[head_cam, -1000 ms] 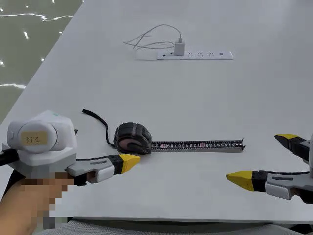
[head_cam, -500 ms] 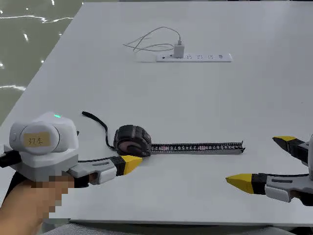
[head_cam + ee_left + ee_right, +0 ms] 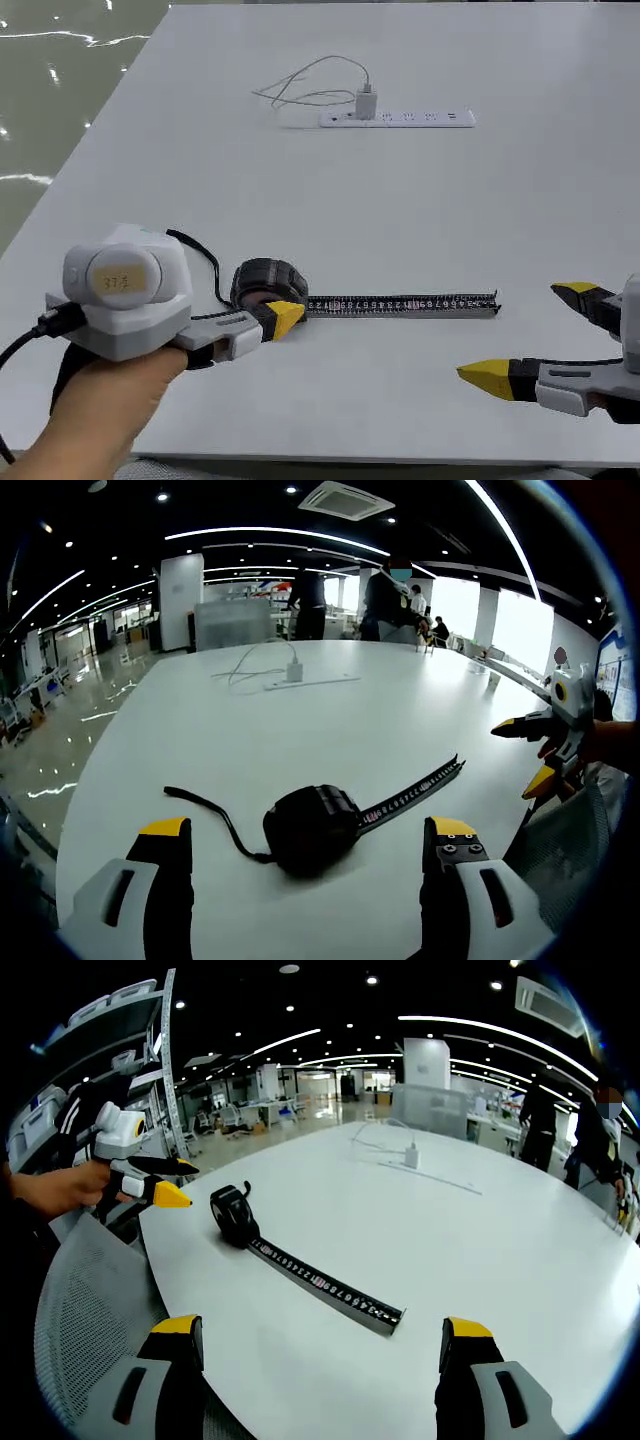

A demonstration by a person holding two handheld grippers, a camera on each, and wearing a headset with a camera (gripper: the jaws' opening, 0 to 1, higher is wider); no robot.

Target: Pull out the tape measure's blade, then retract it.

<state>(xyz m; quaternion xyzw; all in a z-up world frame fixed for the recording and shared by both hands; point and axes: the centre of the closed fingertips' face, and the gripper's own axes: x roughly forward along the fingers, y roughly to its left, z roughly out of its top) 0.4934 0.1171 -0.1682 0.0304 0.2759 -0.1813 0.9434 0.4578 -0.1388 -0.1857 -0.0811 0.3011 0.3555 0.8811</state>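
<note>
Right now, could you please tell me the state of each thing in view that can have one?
tape measure: resting on the table, not gripped.
blade: pulled out, lying flat on the table.
left gripper: open, close to the tape measure.
right gripper: open, holding nothing, apart from the blade's end.
charger: plugged into the power strip.

A matt black tape measure (image 3: pixel 266 283), its blade (image 3: pixel 400 302) dark and printed, lies on a smooth white bench (image 3: pixel 400 200); glossy floor (image 3: pixel 50 80) upper left.
</note>
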